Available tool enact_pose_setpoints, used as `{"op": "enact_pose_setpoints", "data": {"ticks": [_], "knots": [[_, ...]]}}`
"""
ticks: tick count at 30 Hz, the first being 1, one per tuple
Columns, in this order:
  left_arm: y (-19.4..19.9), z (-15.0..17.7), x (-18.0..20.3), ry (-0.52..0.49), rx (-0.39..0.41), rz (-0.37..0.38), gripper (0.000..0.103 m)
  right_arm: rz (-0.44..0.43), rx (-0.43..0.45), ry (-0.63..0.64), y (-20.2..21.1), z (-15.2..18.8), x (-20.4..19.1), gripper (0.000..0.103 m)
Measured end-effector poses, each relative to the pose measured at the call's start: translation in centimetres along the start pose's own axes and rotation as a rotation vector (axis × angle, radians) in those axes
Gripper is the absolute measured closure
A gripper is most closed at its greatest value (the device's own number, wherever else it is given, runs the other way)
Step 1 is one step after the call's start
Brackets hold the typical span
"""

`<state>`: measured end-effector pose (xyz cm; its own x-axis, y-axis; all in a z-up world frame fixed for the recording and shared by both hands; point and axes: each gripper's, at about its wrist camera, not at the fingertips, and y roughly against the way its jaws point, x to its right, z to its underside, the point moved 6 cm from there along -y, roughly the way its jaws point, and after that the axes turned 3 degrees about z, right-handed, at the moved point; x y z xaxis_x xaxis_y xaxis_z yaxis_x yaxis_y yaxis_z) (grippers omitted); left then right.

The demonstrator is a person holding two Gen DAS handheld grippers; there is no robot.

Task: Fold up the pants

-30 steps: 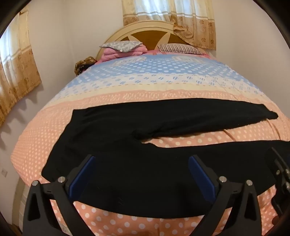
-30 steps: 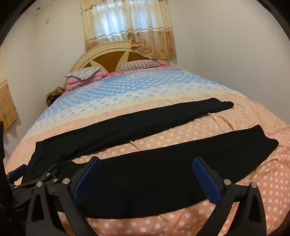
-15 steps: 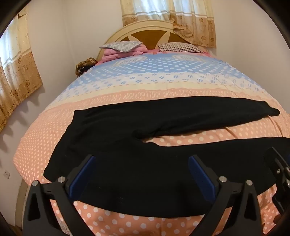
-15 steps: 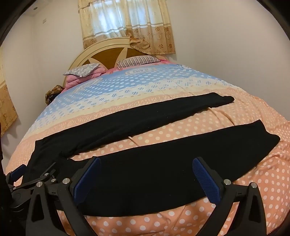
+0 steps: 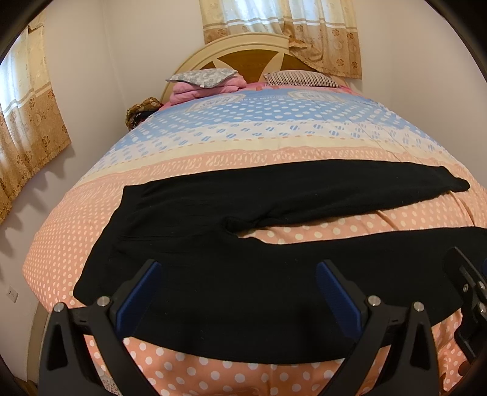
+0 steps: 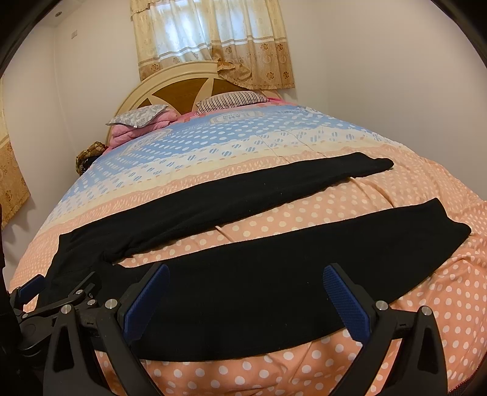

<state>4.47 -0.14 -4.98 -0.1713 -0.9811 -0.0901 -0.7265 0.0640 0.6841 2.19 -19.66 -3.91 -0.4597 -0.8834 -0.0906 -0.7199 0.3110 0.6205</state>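
Over the last second little has changed: both cameras have tilted slightly, while the black pants (image 5: pixel 213 274) stay spread flat across the foot end of the bed (image 5: pixel 274 146), waist toward its left edge and the two legs splayed toward the right edge. The left tongs (image 5: pixel 237 292) and right tongs (image 6: pixel 246 292) still hover with pads wide apart above the near leg, gripping nothing, so the first fold appears not yet begun.

Dotted bedspread (image 5: pixel 243 146), 2 pillows (image 5: pixel 202 76) by headboard (image 5: pixel 246 58), curtains (image 5: pixel 283 27)
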Motion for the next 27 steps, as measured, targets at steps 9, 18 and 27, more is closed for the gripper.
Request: {"op": "enact_pose_setpoints", "data": {"ticks": [9,18,27], "knots": [[0.00,0.05,0.14,0.001,-0.005,-0.002,0.000,0.002,-0.005,-0.005,-0.17,0.28,0.25,0.001],[-0.37,0.16,0.03,0.006,-0.018,0.001,0.000,0.004,-0.021,-0.009,-0.59,0.28,0.33,0.001],[-0.40,0.18,0.03,0.006,-0.019,0.000,0.000,0.000,-0.033,-0.015,-0.76,0.41,0.36,0.001]]}}
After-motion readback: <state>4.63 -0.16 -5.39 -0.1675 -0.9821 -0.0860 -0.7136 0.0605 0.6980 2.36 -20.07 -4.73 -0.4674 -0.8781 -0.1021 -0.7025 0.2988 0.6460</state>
